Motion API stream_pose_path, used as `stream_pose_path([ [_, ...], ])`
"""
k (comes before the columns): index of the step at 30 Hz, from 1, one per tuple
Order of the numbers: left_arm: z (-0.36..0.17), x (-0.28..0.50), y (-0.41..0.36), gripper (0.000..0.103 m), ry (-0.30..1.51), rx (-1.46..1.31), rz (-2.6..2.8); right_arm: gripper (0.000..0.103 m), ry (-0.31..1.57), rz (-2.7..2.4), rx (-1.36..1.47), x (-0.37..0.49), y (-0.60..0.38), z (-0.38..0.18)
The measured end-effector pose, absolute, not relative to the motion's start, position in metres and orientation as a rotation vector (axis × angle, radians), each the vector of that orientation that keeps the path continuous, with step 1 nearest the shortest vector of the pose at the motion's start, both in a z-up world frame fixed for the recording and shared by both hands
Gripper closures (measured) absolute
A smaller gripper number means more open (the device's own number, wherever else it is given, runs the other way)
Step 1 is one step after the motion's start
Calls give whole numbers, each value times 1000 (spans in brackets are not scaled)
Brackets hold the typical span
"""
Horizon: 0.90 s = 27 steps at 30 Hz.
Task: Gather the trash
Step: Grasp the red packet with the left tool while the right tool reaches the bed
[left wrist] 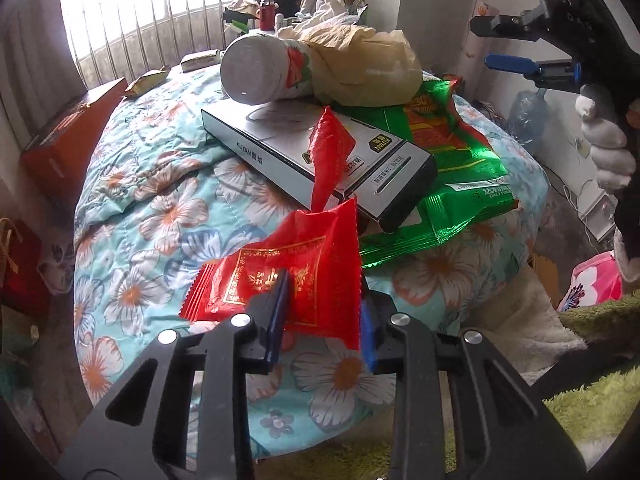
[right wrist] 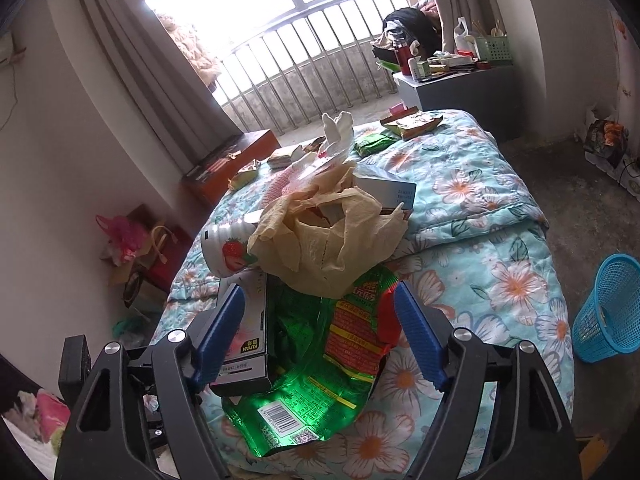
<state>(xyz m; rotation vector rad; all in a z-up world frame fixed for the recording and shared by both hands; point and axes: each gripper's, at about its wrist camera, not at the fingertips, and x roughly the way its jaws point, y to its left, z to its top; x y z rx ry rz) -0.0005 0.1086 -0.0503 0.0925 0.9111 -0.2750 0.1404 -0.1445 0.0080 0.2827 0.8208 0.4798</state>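
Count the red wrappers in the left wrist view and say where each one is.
2. One red wrapper sits between the left hand-held gripper fingers; the other red wrapper lies on the grey box. More may be hidden under the pile.

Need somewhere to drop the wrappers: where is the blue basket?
In the right wrist view, the blue mesh basket stands on the bare floor at the far right, just beside the edge of the floral quilt. The left wrist view does not show it.

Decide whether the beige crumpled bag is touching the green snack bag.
Touching. The right wrist view shows the beige crumpled bag resting directly on the upper part of the green snack bag, overlapping it with no gap visible.
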Motion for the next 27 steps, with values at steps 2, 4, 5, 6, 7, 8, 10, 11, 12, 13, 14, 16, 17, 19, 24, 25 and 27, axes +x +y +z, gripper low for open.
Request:
stream_pose_path([
  [2,-46,-3,112,75,892,82,-269,30,819,484,291,145,-142,12],
  [4,-41,-6,117,76,866,69,-258,30,815,491,300,148,-140,16],
  [5,-39,-6,119,76,854,62,-255,30,814,500,307,149,-140,18],
  [6,-36,-7,121,76,838,54,-249,31,812,508,313,152,-139,21],
  [7,-34,-6,125,76,825,47,-245,31,810,513,318,154,-138,23],
  [8,-31,-6,127,76,812,39,-241,31,808,518,321,157,-137,26],
  [10,-25,-6,133,76,783,22,-229,31,798,525,316,163,-134,34],
  [11,-23,-5,135,76,770,13,-222,32,792,527,311,167,-133,38],
  [12,-20,-4,138,76,755,1,-215,33,787,530,306,171,-131,42],
  [13,-17,-2,142,76,741,-14,-209,33,783,530,303,175,-130,46],
  [14,-14,0,146,76,727,-32,-203,34,780,534,301,181,-128,50],
  [16,-9,4,153,76,696,-70,-190,37,776,537,298,193,-125,56],
  [17,-7,6,156,76,681,-86,-185,38,778,532,295,199,-124,58],
  [19,-4,11,161,76,655,-114,-178,40,788,536,302,210,-119,62],
  [24,-3,27,166,76,611,-161,-165,43,851,614,327,239,-95,68],
  [25,-4,29,168,76,606,-166,-164,43,872,635,326,245,-87,68],
  [27,-5,34,170,76,603,-181,-166,43,933,682,322,260,-65,66],
])
